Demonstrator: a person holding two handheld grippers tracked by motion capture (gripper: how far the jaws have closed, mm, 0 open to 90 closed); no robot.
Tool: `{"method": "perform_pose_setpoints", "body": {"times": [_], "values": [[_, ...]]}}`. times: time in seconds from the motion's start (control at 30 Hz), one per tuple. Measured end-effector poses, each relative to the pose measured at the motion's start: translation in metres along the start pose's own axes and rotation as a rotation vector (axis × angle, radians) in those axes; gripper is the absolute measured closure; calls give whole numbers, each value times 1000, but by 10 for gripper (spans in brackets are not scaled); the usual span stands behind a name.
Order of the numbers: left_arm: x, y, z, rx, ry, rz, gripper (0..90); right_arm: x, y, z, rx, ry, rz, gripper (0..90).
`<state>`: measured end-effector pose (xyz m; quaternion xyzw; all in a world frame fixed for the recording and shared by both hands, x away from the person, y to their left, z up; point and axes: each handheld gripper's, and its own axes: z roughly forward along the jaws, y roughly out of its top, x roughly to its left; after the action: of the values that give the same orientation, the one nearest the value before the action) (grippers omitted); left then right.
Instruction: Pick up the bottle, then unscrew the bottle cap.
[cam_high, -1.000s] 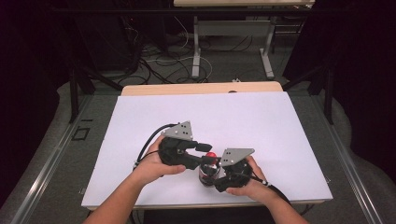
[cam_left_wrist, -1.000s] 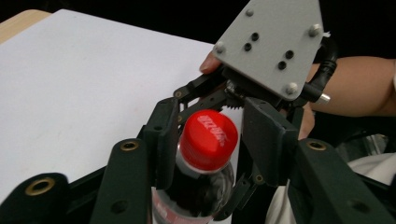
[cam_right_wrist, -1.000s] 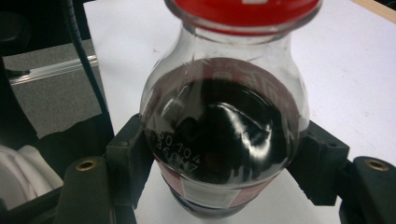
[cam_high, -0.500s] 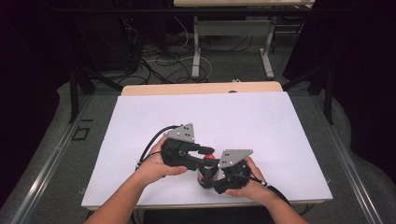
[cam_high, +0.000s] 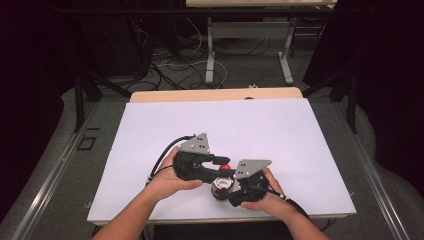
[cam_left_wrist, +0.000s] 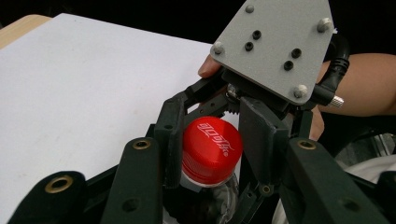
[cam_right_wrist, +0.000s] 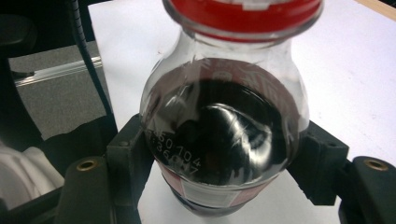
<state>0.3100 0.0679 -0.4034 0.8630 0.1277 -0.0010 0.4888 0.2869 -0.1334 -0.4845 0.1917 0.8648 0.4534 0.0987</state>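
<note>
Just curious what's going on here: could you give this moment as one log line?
left claw: shut on red cap | right claw: shut on bottle | cap: on bottle

A clear plastic bottle of dark liquid (cam_right_wrist: 224, 140) stands close before the camera, its round shoulder printed with pale digits and a red-and-white label band just below. A red screw cap (cam_right_wrist: 245, 16) tops it at the upper edge. The right gripper (cam_right_wrist: 224, 172) clamps the bottle's body, one black jaw pressed against each side. Beneath lies a white table top (cam_right_wrist: 355, 84), with grey floor and a black cable (cam_right_wrist: 88, 60) at the left.
</note>
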Motion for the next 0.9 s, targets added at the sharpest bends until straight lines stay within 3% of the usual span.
{"method": "perform_pose_setpoints", "body": {"times": [0.1,0.27,0.4,0.47,0.5,0.53,0.63,0.7,0.83,0.9], "values": [[0,0,1,-1,10,-11,621,-1,0,-1,9,-9,8,307],[-5,2,3,-12,79,-55,621,-3,1,-1,8,-35,32,307],[-14,3,7,-31,176,-87,621,-4,2,-2,13,-62,43,307],[-20,3,10,-42,234,-123,622,-4,3,-3,30,-82,57,307],[-24,4,13,-60,286,-150,622,-4,3,-3,29,-92,66,307],[-24,4,13,-60,286,-150,622,-3,3,-2,23,-103,73,307],[-29,6,16,-60,345,-170,622,-3,4,-2,28,-121,82,307],[-30,6,18,-63,362,-205,622,-3,4,-1,29,-120,89,307],[-33,8,23,-53,391,-204,621,-5,2,-1,35,-121,94,307],[-31,8,20,-49,372,-217,617,-7,2,-1,31,-109,99,306]]}}
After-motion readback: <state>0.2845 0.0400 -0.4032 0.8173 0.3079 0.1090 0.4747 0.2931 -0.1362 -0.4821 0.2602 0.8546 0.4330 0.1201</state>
